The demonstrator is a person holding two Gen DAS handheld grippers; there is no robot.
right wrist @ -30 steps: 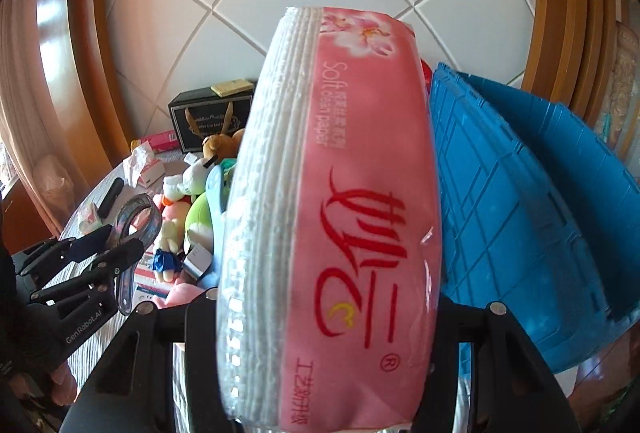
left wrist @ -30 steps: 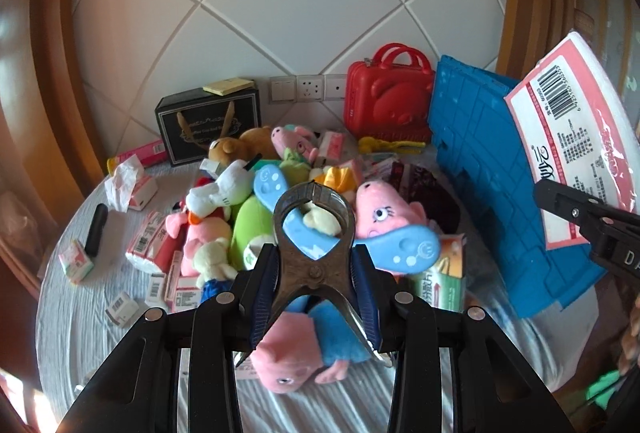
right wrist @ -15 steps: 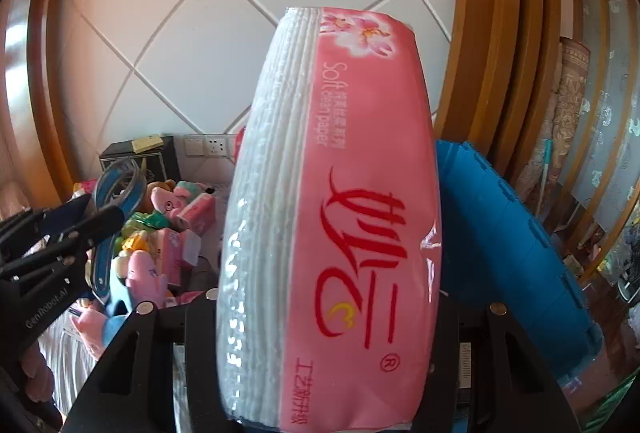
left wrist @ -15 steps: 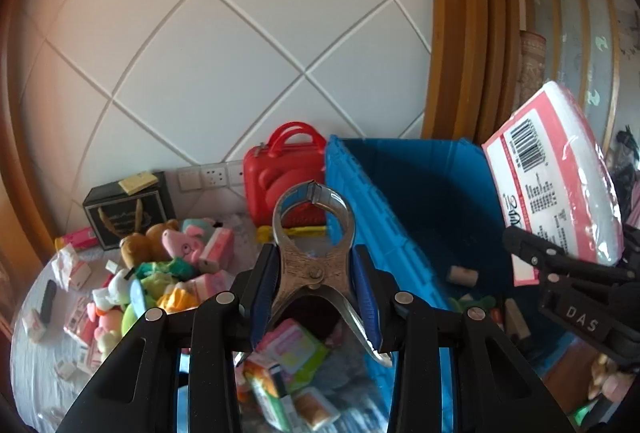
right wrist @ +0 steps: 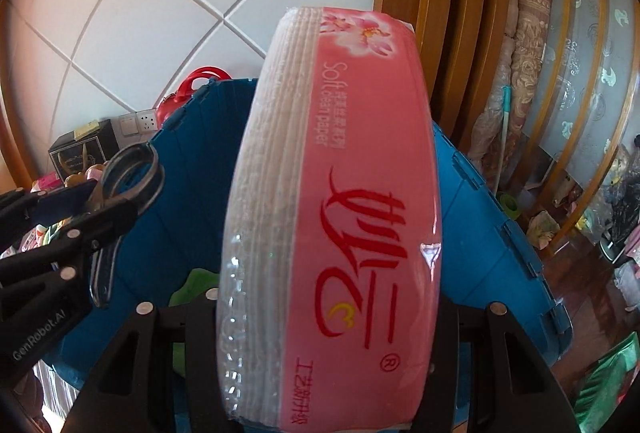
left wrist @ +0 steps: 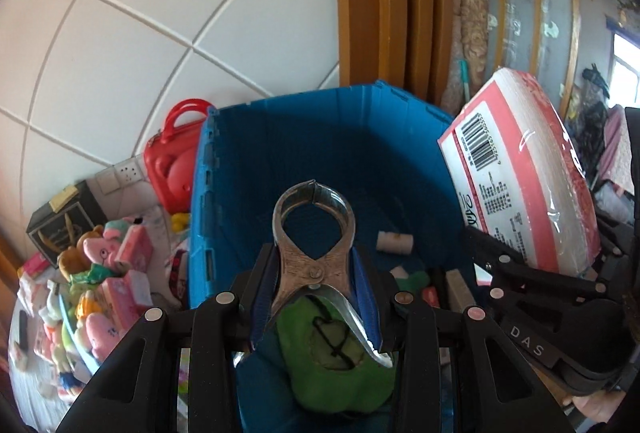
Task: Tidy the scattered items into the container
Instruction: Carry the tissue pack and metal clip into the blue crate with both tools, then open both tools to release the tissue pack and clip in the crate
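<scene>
1. Blue plastic folding crate (left wrist: 320,153), the container, fills centre of left wrist view; a green plush toy (left wrist: 336,353) and a few small items lie on its floor.
2. Left hand-held gripper (left wrist: 316,317) clamps the handles of steel pincers (left wrist: 314,233), head toward 12 o'clock, over the crate.
3. Right hand-held gripper (right wrist: 320,365) is closed on a pink plastic-wrapped tissue pack (right wrist: 340,213), seen at 3 o'clock in left view.
4. Step: carrying both items to drop-off. Next likely: lower, open over crate interior.
5. Scattered plush toys and small cartons (left wrist: 100,285) wait on the counter at 9 o'clock.
6. Hidden: right fingertips behind the pack; crate floor beneath; small crate items unclear.
</scene>
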